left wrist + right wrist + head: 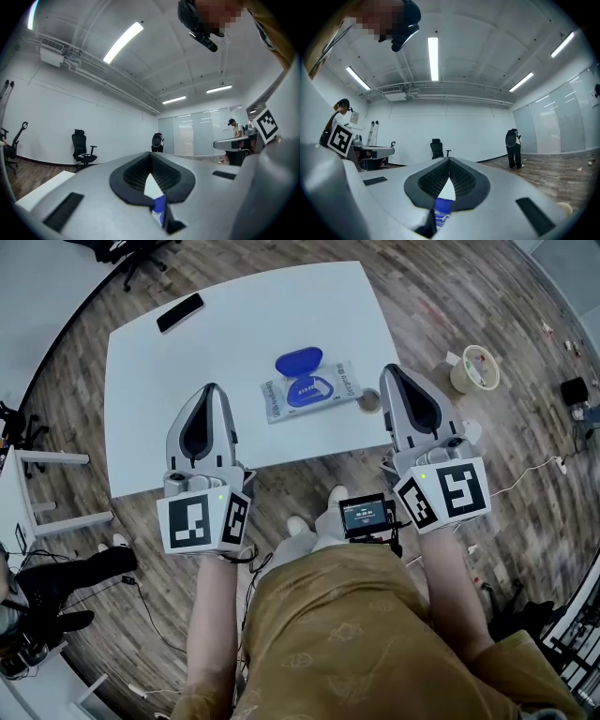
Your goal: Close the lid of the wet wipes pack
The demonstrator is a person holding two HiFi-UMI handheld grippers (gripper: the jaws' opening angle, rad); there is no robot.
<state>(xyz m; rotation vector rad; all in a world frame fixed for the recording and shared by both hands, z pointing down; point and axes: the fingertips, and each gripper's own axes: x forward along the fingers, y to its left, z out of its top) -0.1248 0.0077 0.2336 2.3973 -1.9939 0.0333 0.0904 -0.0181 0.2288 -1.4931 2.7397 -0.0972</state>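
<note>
The wet wipes pack (314, 390) lies flat in the middle of the white table (141, 381), with its blue lid (298, 362) flipped open toward the far side. My left gripper (211, 388) hovers over the table to the left of the pack, shut and holding nothing. To the right of the pack, at the table's right edge, my right gripper (390, 369) is also shut and holds nothing. In the left gripper view, a sliver of the blue pack (159, 206) shows below the closed jaws of the left gripper (151, 164). The right gripper view shows the pack (442, 208) under the right gripper (449, 164).
A black phone (180, 312) lies at the table's far left corner. A small round brownish object (368, 401) sits by the pack's right end. A tape roll (474, 368) lies on the wood floor to the right. A small screen device (366, 517) hangs at the person's waist.
</note>
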